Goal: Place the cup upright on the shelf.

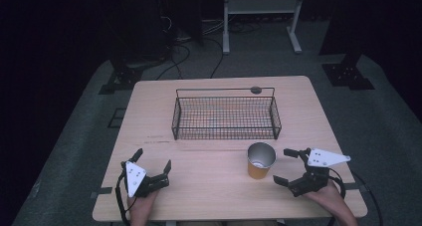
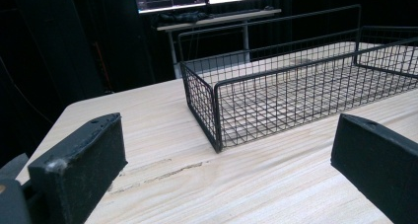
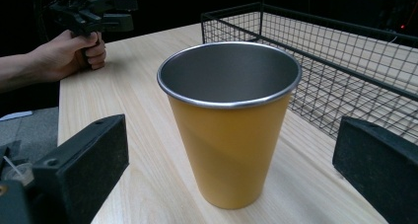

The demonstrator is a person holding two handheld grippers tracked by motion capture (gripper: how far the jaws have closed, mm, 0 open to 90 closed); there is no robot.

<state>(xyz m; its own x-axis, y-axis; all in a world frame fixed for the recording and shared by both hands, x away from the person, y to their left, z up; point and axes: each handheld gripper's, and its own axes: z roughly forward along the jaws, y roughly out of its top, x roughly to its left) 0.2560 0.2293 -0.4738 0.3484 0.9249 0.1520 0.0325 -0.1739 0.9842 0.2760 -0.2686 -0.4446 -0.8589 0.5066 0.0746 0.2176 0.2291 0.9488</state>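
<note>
Jaws spread wide on right gripper (image 1: pixel 290 167) and left gripper (image 1: pixel 152 162); orange cup (image 1: pixel 260 161) upright near table's front edge, tip-over risk if nudged off-centre.

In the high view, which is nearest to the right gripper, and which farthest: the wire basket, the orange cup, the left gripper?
1. Orange cup: just left of the right gripper.
2. Wire basket: beyond the cup, mid-table.
3. Left gripper: across the table, near its left edge.
</note>
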